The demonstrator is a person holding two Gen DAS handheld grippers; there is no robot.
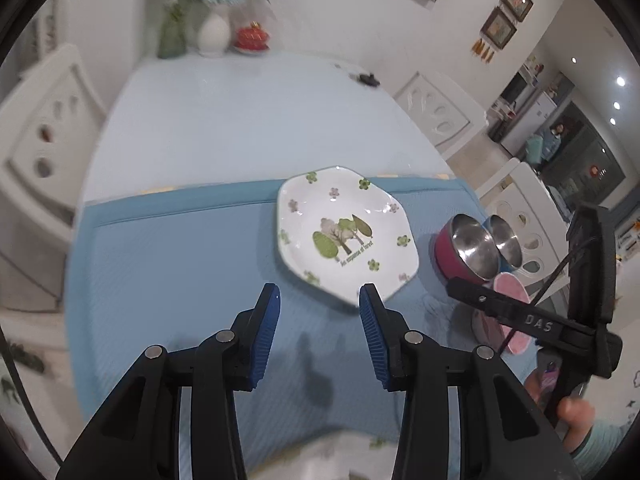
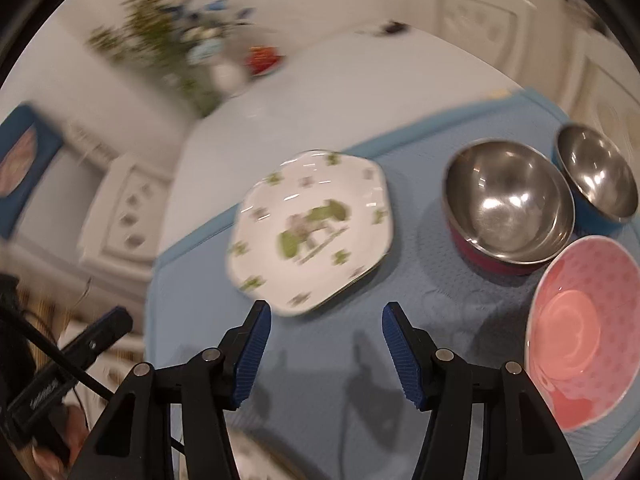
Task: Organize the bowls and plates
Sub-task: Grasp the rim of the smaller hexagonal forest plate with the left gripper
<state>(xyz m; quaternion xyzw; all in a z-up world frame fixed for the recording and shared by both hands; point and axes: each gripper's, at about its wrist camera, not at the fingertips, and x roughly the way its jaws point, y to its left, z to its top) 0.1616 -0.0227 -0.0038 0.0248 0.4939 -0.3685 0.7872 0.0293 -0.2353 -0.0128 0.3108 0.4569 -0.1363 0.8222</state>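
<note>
A pale table [image 1: 224, 120] carries a blue mat [image 1: 168, 272], vase [image 1: 214, 34] and red dish [image 1: 251, 38].

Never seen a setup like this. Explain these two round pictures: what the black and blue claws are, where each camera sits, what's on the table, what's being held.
A person holds a hand-held gripper in each hand; no robot. Each picture comes from a fisheye camera on one gripper, looking along its blue-padded fingers. The left gripper and right gripper are both open and hold nothing. On the blue mat lie a white angular plate with tree prints, a red-sided steel bowl, a blue-sided steel bowl and a pink patterned bowl.
</note>
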